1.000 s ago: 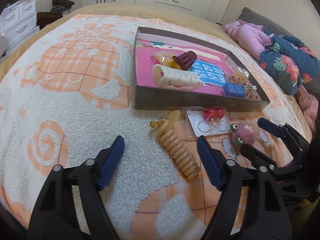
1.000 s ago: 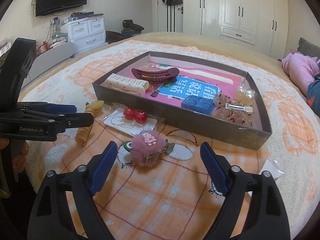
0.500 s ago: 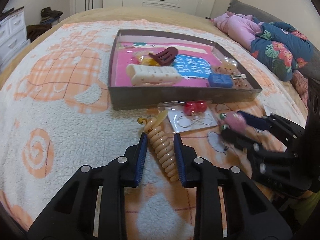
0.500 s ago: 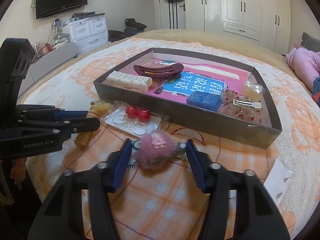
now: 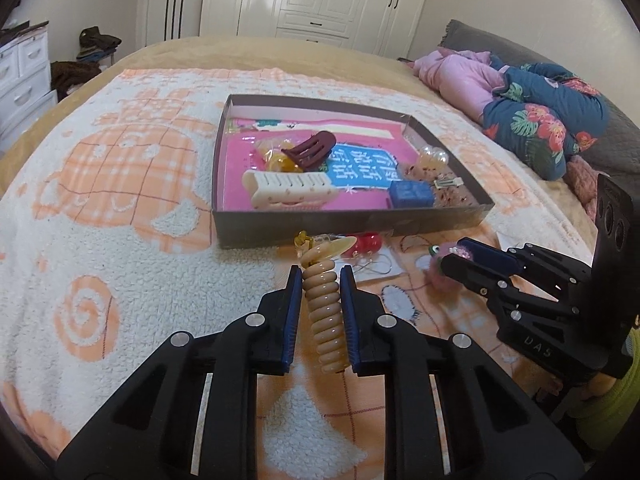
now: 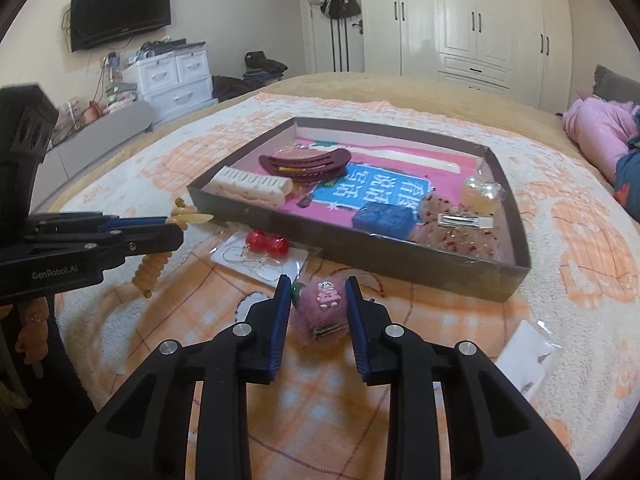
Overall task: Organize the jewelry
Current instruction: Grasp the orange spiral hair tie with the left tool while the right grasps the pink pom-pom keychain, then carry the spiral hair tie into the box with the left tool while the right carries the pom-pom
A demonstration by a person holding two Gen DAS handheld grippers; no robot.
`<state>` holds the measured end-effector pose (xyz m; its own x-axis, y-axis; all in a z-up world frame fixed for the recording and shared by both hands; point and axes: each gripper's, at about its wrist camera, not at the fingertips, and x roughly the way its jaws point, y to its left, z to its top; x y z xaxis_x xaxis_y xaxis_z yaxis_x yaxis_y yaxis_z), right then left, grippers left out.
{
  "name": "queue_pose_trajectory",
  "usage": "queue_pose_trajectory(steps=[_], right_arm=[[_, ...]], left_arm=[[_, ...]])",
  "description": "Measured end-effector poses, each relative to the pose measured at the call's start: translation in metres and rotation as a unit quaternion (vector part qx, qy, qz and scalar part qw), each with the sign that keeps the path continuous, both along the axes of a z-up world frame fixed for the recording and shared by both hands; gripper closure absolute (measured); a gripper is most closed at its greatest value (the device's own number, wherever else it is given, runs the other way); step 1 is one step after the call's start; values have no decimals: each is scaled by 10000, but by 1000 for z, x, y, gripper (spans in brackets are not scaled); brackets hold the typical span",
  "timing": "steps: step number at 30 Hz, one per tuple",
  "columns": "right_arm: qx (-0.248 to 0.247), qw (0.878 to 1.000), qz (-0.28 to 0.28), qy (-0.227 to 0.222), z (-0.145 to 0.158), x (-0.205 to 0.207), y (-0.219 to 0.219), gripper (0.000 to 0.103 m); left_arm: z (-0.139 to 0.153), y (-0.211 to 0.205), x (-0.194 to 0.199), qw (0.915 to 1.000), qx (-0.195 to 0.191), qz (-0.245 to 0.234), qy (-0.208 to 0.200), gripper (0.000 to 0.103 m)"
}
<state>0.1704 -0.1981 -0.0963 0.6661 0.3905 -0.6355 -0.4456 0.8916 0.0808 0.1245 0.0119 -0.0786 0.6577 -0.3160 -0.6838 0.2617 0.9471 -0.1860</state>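
A: Report the nearest items first

B: The left gripper has its jaws closing on the beige spiral hair clip; the blue pads press both sides of the coil. A second ago those jaws stood wide apart with the clip lying loose on the blanket between them. In the right wrist view the clip's lower end hangs clear of the blanket

A: And the other side?

B: The right gripper is clamped on the pink fluffy hair clip, fingers pressed to its fur on both sides. One second earlier these fingers were spread with the clip untouched between them. It sits on the blanket, just in front of the box

A: What lies beyond the grippers?

B: A card of red ball earrings lies on the blanket beside the near wall of the dark box, position unchanged. Inside the box, contents unchanged: a cream hair claw, a maroon hair claw, a blue block and a silver hair clip. A small clear packet rests on the blanket to the right
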Motion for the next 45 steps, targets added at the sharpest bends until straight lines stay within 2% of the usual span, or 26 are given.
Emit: queue_pose_trajectory(steps=[9, 20, 35, 36, 37, 45], right_arm=[[189, 9988, -364, -276, 26, 0, -28, 77], [237, 9946, -821, -589, 45, 12, -59, 77], [296, 9911, -1123, -651, 46, 38, -76, 77], [290, 9910, -1133, -653, 46, 40, -76, 77], [287, 9908, -1150, -656, 45, 43, -77, 84], [129, 9906, -1255, -525, 33, 65, -80, 84]], left_arm=[[13, -5, 0, 9998, -82, -39, -168, 90], [28, -28, 22, 9992, -164, -214, -281, 90], [30, -54, 69, 9990, -169, -305, -272, 90], [29, -55, 72, 9991, -167, -303, -261, 90], [28, -56, 74, 9991, -160, -304, -254, 90], [11, -61, 95, 9996, -77, -269, -93, 90]])
